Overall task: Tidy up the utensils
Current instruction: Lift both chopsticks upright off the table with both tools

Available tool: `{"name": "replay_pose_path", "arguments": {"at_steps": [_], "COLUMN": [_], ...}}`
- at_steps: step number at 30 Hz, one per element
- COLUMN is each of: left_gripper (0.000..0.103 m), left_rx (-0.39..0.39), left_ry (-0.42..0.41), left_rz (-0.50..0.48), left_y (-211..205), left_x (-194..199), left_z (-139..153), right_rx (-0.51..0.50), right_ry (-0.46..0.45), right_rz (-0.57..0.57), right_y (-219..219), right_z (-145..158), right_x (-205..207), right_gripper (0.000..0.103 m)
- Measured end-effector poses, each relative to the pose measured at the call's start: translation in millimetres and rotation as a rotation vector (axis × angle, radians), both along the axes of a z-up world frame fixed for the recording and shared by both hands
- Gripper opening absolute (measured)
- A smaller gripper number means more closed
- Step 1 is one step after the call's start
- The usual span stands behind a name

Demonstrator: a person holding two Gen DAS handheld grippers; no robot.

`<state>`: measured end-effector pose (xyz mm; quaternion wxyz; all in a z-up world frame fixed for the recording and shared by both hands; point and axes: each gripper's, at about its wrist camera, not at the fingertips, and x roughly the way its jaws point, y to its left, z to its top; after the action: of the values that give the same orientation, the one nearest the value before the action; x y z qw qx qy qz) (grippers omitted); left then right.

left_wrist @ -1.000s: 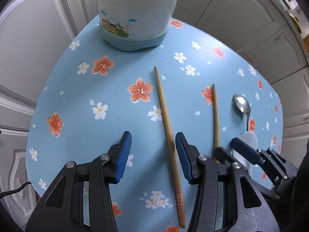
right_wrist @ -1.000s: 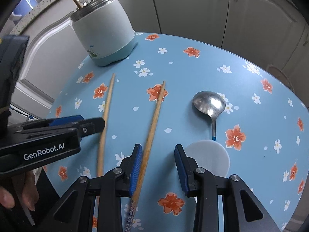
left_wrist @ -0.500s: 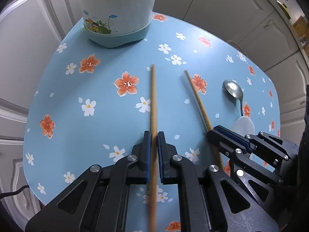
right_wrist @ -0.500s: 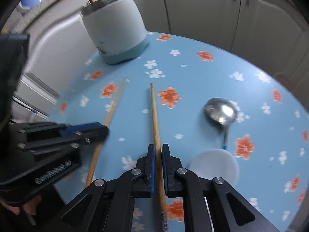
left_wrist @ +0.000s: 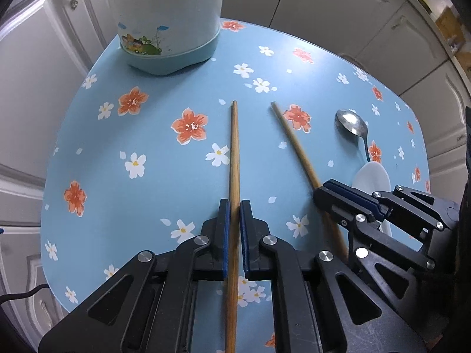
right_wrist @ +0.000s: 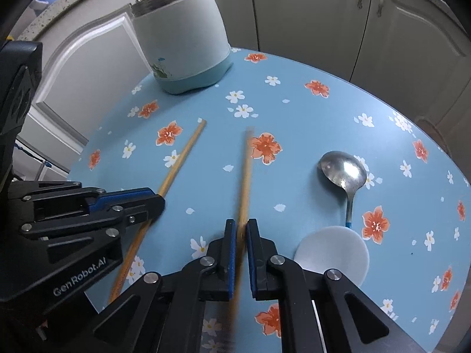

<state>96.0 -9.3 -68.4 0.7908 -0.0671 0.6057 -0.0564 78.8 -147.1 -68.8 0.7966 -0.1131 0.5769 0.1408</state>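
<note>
Gripping slim wooden chopsticks (left_wrist: pixel 234 158); round steel spoon (right_wrist: pixel 344 173) on table (right_wrist: pixel 309 123).

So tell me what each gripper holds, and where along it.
The left gripper grips one chopstick and the right gripper the other chopstick, each nearer its thick end.

left wooden chopstick (left_wrist: pixel 234 158): clamped between jaws, pointed toward holder | right wooden chopstick (right_wrist: pixel 245 176): likewise clamped, blurred | metal spoon with blue-tipped handle (right_wrist: pixel 344 173): laid flat, bowl up, handle end under white round disc (right_wrist: pixel 332 253) | white-and-teal cylindrical utensil holder (right_wrist: pixel 182 50): upright at far edge, fork and sticks inside
</note>
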Motion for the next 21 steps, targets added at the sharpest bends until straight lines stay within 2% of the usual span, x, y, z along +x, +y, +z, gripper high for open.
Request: {"name": "replay_pose_path", "arguments": {"at_steps": [3,11,21], "left_gripper": [0.005,0.005,0.005], "left_rx": [-0.055,-0.129,-0.168], "left_ry": [-0.012,-0.115,-0.230], "left_rz": [0.011,0.012,-0.003], "left_y": [9.2,24.4,35.7], "left_x": [-0.8,-12.9,-28.3], "left_z": [4.4,47.4,90.1], "right_rx": [0.062,0.172,0.198], "right_ry": [-0.018,-0.081,-0.145], "right_rz": [-0.019,-0.020,0.016], "right_y": [-7.9,-10.1,0.4], "right_z": [15.2,59.3,92.1], "right_x": [-5.2,-16.7,-23.4], "right_gripper": [0.006,0.006,0.006]}}
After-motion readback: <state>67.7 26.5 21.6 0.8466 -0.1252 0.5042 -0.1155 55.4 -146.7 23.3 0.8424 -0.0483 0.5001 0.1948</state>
